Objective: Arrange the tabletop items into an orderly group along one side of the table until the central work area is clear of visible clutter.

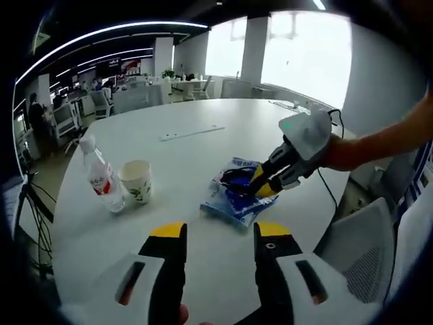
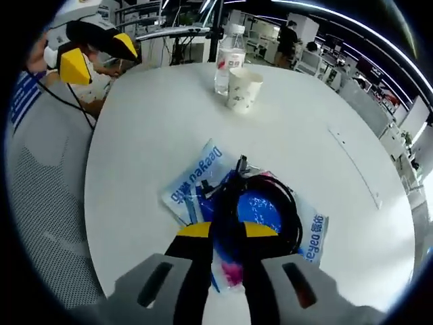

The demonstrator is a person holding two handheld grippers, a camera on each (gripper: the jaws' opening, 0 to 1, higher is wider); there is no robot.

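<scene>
Pinching the black cable (image 2: 270,203) atop the blue packet (image 2: 196,179), the right gripper (image 2: 226,233) needed a slow lift; the left gripper (image 1: 220,233) hovered spread.

The water bottle (image 2: 230,59) and paper cup (image 2: 243,89) stand touching, side by side, near one curved edge of the table (image 2: 149,135). The cable coil (image 2: 260,203) lies on the plastic packet (image 2: 203,177), well apart from them, near the opposite edge.
</scene>
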